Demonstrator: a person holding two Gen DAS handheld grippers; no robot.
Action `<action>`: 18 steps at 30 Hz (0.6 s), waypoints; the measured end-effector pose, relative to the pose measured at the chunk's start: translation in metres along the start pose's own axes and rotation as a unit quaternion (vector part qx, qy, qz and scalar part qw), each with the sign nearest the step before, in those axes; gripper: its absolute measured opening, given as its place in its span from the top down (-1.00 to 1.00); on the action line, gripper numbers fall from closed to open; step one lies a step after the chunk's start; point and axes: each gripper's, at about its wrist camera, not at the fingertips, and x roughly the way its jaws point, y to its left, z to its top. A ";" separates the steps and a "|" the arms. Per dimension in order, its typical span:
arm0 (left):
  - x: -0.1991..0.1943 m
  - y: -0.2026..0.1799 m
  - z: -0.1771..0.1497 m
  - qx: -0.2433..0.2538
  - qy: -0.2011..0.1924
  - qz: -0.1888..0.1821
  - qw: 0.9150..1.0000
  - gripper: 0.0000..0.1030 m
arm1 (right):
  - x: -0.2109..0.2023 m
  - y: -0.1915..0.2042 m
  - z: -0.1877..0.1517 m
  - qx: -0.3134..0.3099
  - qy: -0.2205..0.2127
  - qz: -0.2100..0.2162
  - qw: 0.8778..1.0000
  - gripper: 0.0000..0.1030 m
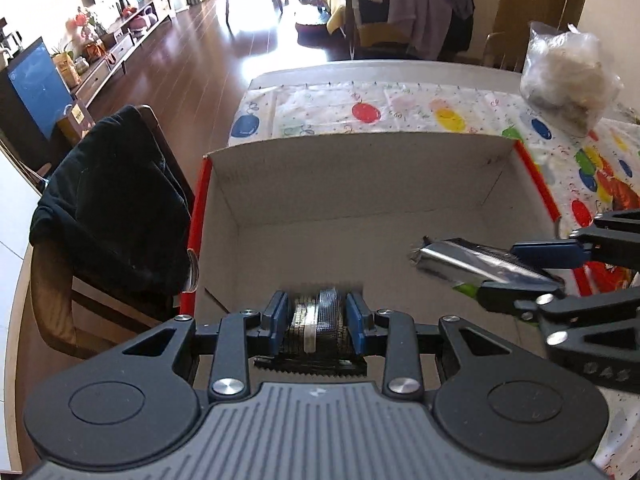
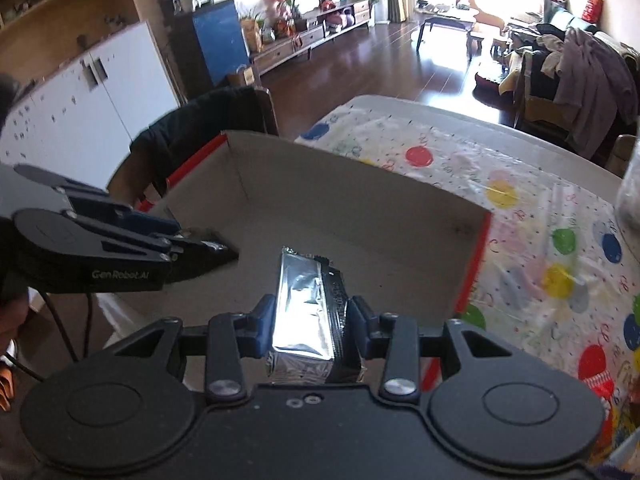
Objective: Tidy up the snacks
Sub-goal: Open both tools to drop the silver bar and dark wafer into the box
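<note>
An open cardboard box with red outer sides sits on the table, its inside bare. My left gripper hangs over the box's near side, shut on a dark snack packet with a white stripe. My right gripper is shut on a silver foil snack packet that points into the box. In the left wrist view the right gripper comes in from the right with that silver foil snack packet over the box's right part. The left gripper shows at the left of the right wrist view.
The table wears a plastic cloth with coloured dots. A clear bag of pale stuff stands at the far right. A chair draped with a black garment stands close to the box's left side. Wooden floor and furniture lie beyond.
</note>
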 end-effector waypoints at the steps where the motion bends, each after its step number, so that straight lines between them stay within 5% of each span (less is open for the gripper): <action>1: 0.004 0.000 0.001 0.003 0.003 0.000 1.000 0.39 | 0.004 0.002 0.000 -0.003 0.005 -0.002 1.000 0.25; 10: 0.012 0.001 0.001 0.018 0.018 -0.009 1.000 0.39 | 0.034 0.014 -0.009 -0.027 0.056 -0.015 0.998 0.22; 18: 0.009 0.001 -0.009 0.011 0.014 -0.010 1.000 0.39 | 0.026 0.013 -0.014 -0.022 0.052 -0.006 0.998 0.12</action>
